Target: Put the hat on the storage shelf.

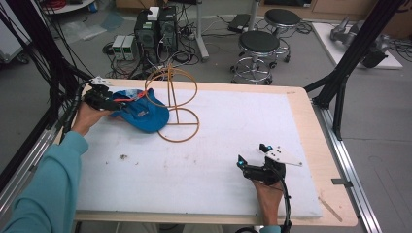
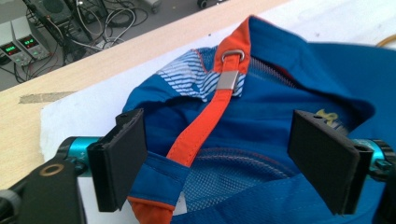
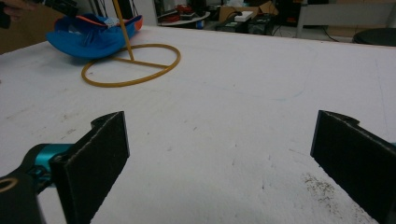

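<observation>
Here, blue cap [image 2: 261, 121] upturned, apparently empty, left tool [image 2: 229, 158] agape

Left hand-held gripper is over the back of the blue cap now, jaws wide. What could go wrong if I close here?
1. The orange strap lies between the open jaws of the left hand-held gripper; closing may pinch only the strap, letting the blue cap dangle.
2. The cap rests against the yellow wire stand; lifting it could snag or tip the stand.
3. The right hand-held gripper sits far off, open, unable to steady the stand.
</observation>
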`<move>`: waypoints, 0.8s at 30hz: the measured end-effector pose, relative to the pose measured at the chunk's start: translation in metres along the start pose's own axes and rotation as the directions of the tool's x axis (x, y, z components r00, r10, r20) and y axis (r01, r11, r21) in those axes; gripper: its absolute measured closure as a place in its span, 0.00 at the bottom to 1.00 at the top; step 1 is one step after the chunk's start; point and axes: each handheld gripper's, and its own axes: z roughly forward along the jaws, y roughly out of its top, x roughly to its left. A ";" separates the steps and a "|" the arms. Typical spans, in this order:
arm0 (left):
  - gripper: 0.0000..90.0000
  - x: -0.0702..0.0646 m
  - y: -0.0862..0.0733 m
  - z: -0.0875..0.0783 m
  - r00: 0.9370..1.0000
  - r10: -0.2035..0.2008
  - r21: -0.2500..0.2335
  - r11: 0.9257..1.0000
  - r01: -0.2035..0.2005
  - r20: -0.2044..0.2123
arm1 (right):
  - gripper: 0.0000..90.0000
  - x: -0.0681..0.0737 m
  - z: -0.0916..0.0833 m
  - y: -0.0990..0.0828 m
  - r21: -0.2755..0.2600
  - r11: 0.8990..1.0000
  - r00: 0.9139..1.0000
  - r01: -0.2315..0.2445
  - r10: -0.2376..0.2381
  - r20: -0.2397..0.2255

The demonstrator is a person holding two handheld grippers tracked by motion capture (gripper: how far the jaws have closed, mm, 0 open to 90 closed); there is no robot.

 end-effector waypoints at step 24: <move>0.64 0.005 -0.014 0.018 0.992 0.055 0.129 0.991 -0.041 -0.111 | 0.04 -0.001 0.000 0.000 -0.004 1.000 1.000 -0.003 0.003 0.000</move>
